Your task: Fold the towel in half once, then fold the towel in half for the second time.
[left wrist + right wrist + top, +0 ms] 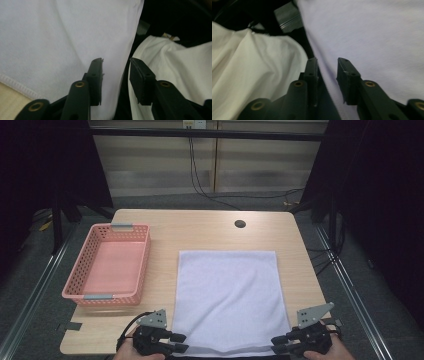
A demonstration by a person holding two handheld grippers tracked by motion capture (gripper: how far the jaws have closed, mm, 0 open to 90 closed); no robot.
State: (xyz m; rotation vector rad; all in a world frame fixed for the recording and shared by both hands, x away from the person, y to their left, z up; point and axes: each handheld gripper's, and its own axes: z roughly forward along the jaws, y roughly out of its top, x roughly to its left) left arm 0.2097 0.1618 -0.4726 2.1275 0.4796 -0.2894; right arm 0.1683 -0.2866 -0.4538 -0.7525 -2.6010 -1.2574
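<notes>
fingers (96,75) of both low hands straddle the towel's (227,295) near edge.

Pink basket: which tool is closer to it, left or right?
Left. The left tool sits at the towel's near-left corner, just below the pink basket; the right tool is at the towel's near-right corner, a towel's width farther.

Your light wood table (205,227) carries a white towel (227,297) spread flat and a pink basket (131,270) at left.
</notes>
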